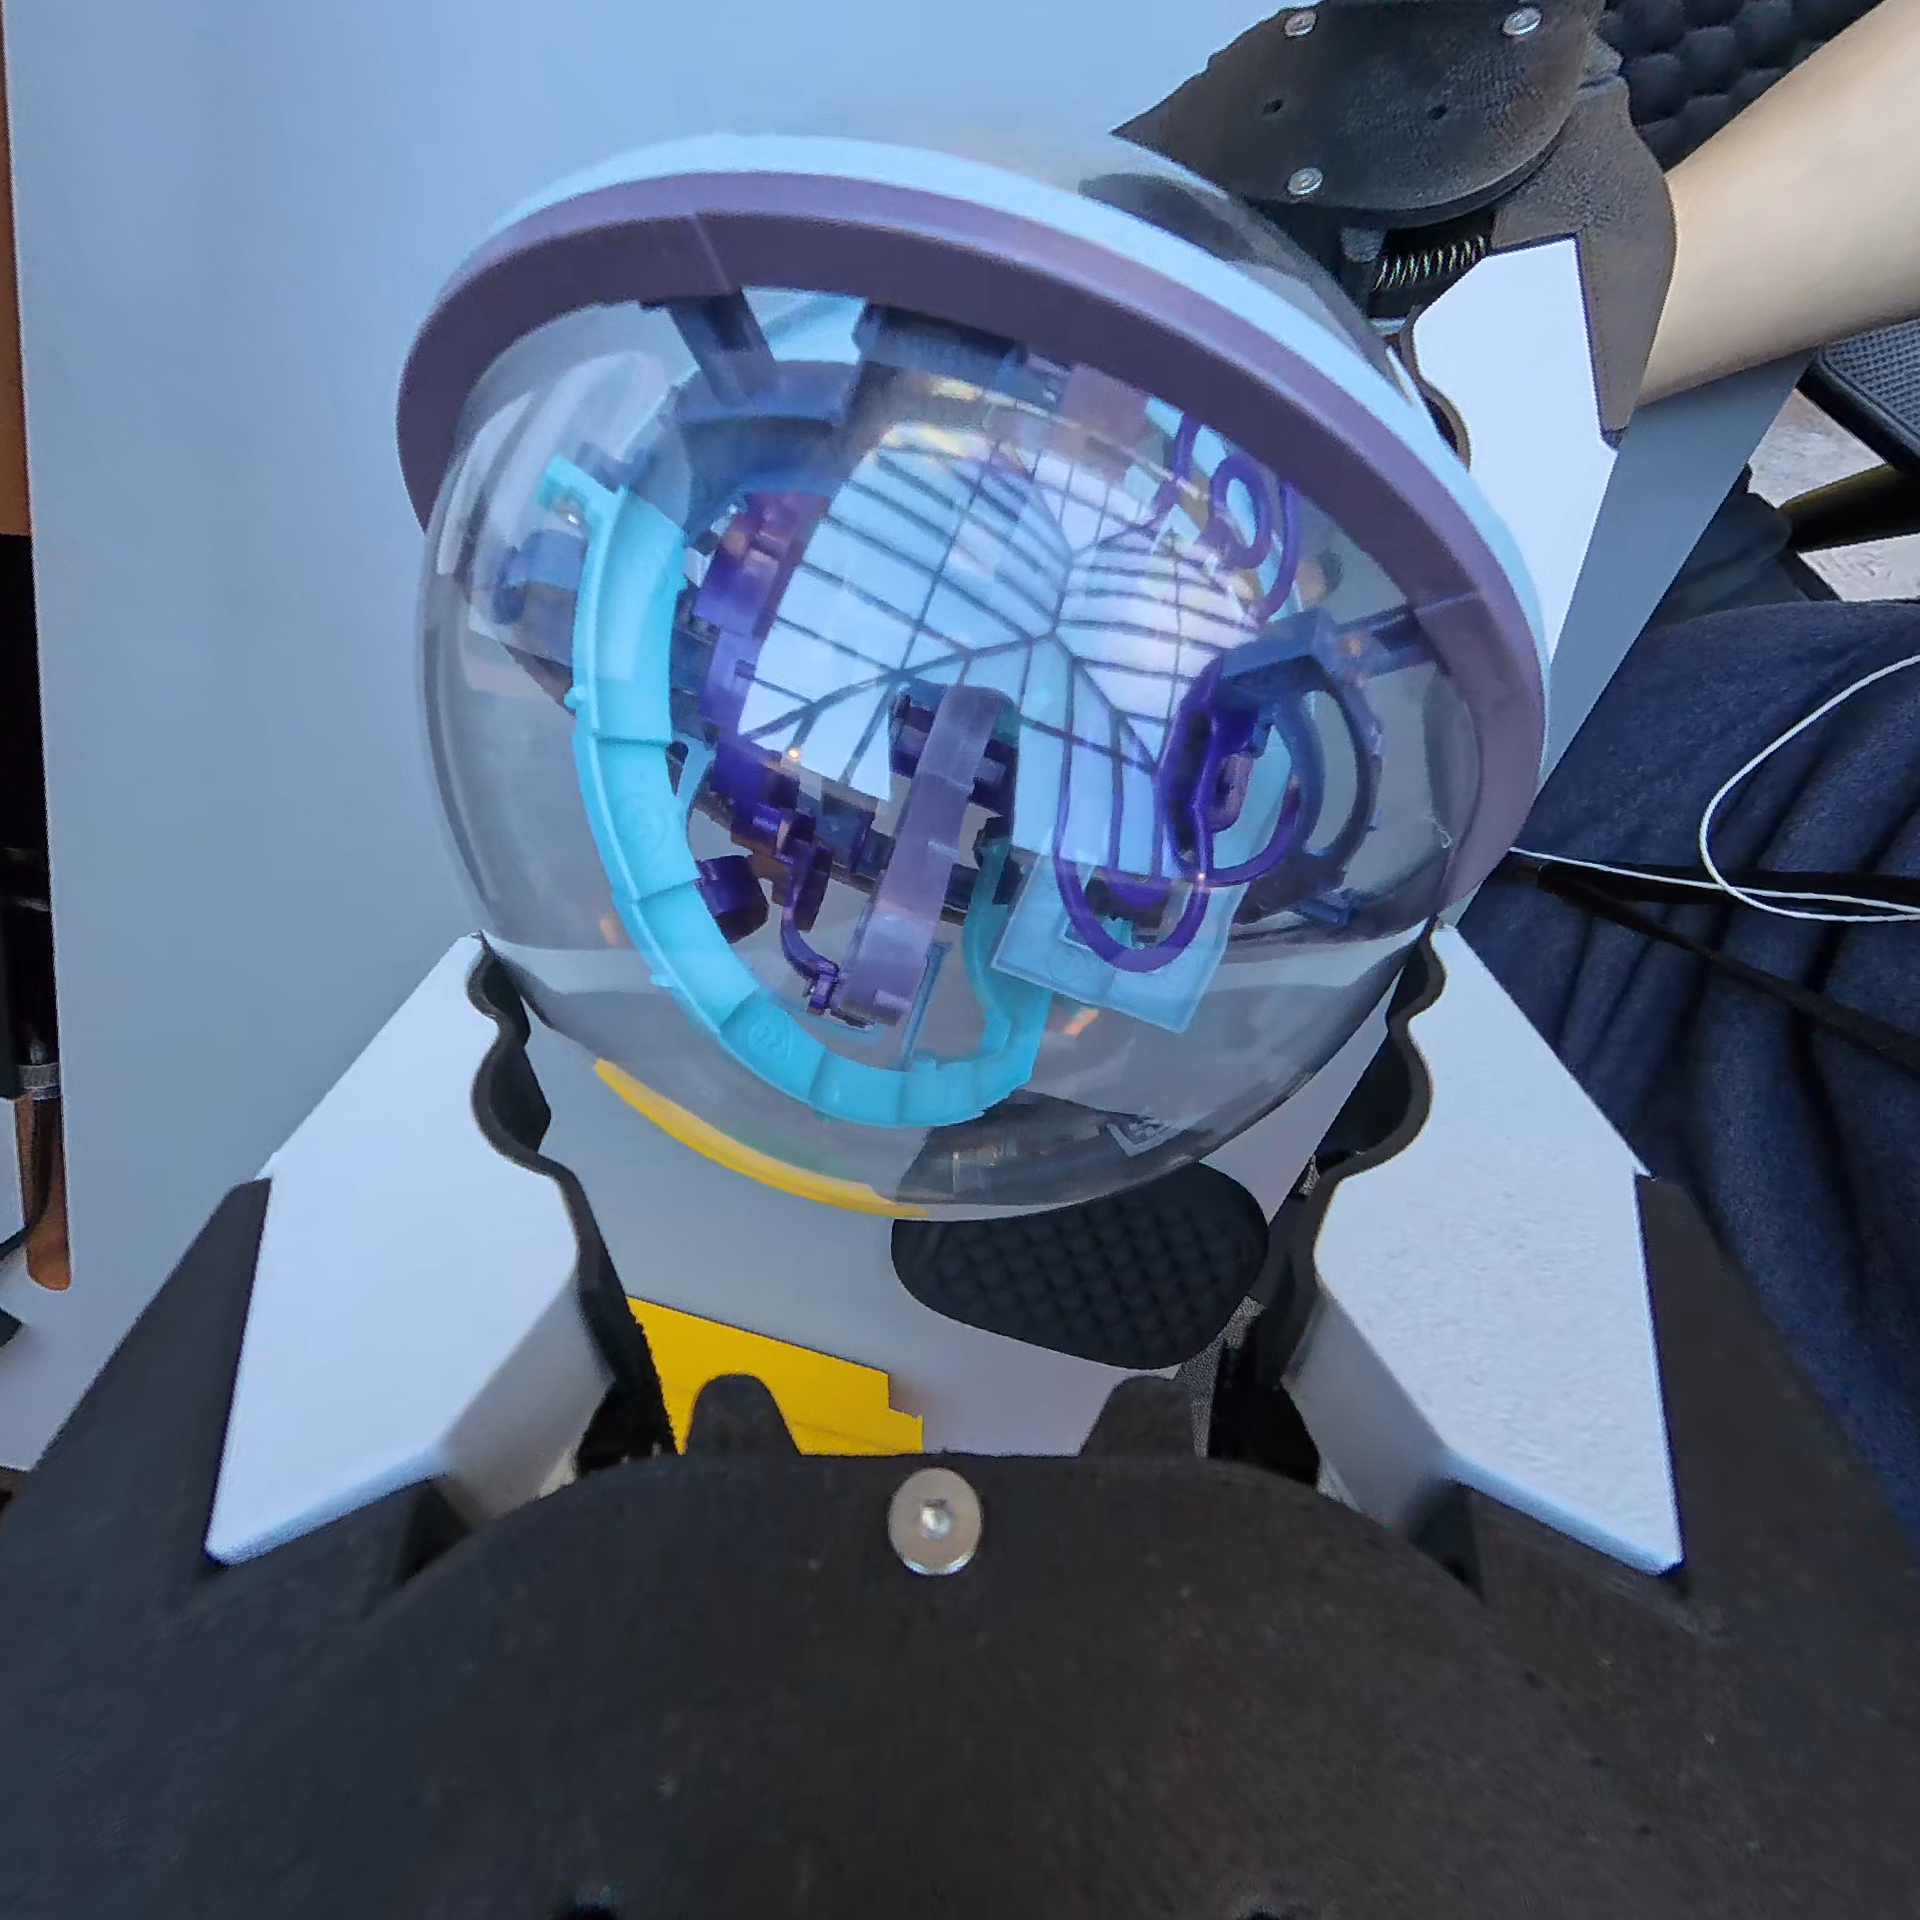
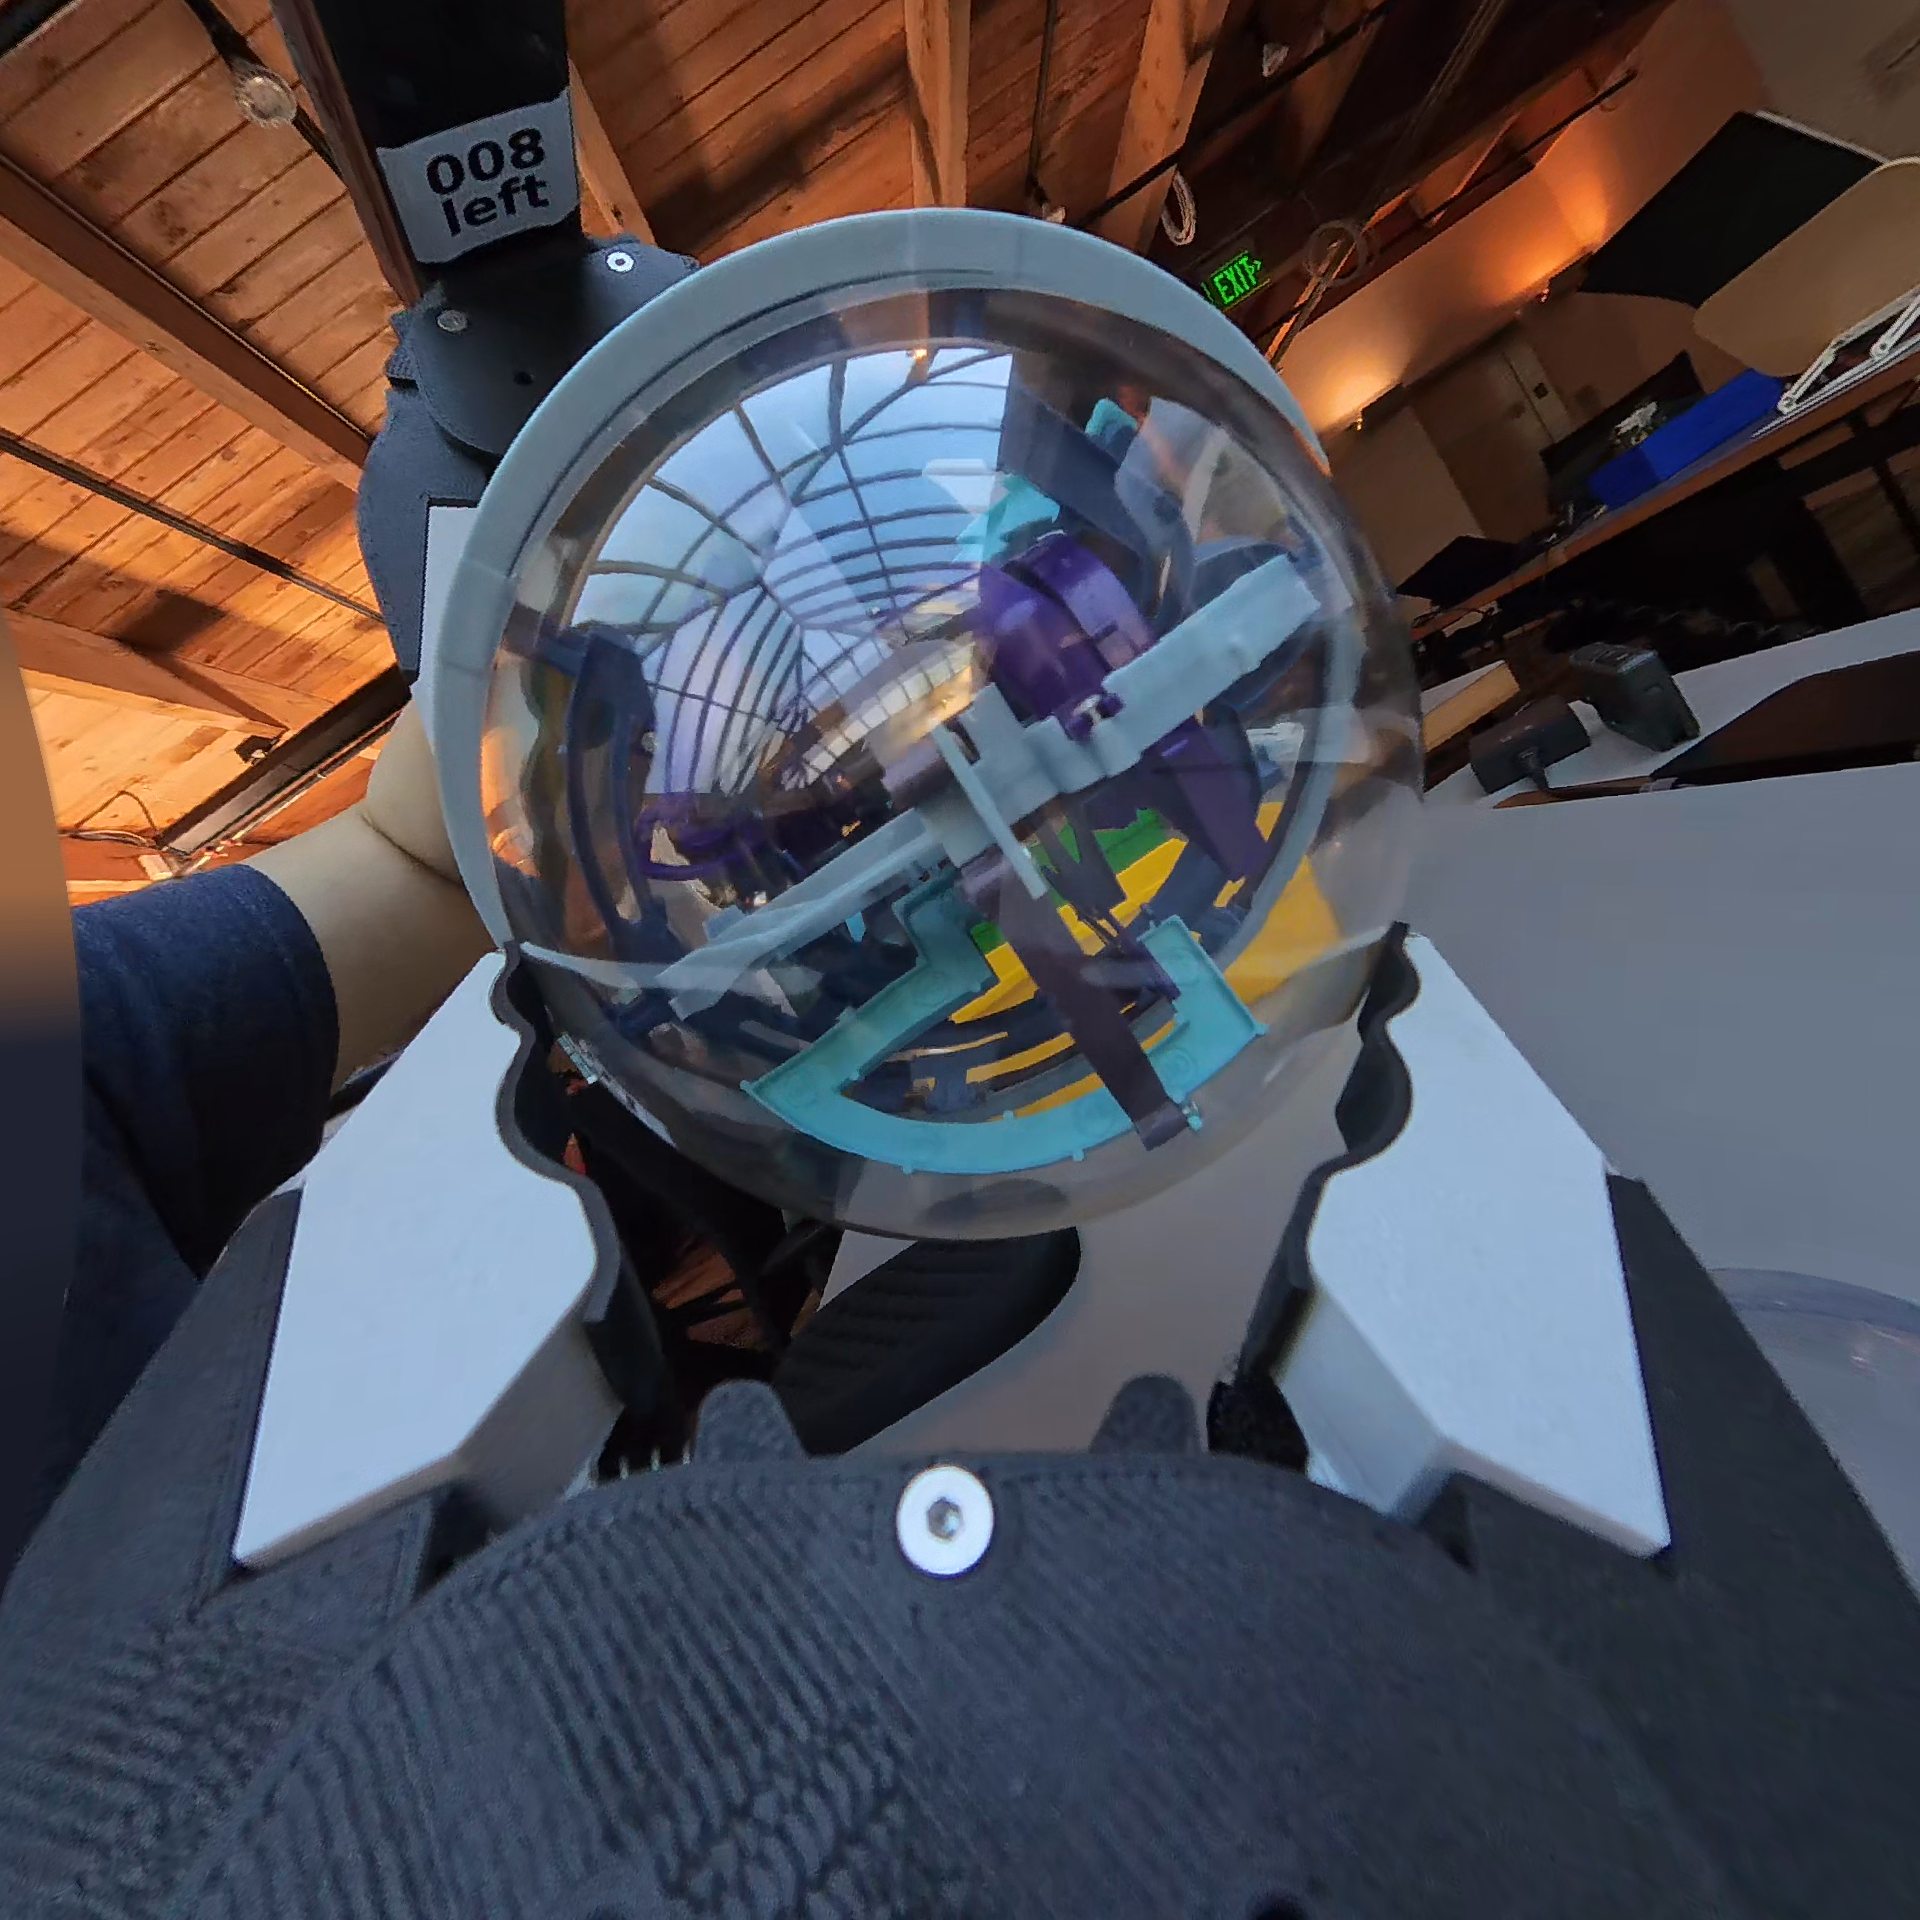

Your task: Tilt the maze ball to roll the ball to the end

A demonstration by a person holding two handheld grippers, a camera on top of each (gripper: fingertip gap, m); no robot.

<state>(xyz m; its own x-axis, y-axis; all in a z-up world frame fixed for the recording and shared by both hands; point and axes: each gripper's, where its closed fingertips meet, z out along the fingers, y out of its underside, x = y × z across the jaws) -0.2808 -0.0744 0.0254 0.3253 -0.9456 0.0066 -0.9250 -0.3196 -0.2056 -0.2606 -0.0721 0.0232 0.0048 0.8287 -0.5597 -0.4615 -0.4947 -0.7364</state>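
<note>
The maze ball [image 1: 935, 675] is a clear sphere with a grey-purple rim band and turquoise, purple and grey tracks inside. It is held up in the air, tilted. My left gripper [image 1: 956, 966] is shut on it, with white fingers [image 1: 395, 1195] pressing on both sides of its lower half. My right gripper [image 2: 951, 961] is shut on the ball [image 2: 935, 727] from the opposite side. The right gripper shows behind the ball in the left wrist view [image 1: 1455, 135], and the left gripper shows at the upper left of the right wrist view [image 2: 499, 343]. I cannot pick out the small ball inside.
A yellow piece [image 1: 769, 1392] lies on the white table [image 1: 208, 416] under the ball. A person's forearm [image 1: 1766, 281], leg [image 1: 1714, 935] and a white cable [image 1: 1818, 810] are at the right. The right wrist view shows a wooden ceiling [image 2: 208, 364], tables [image 2: 1662, 883] and a clear dome [image 2: 1818, 1340].
</note>
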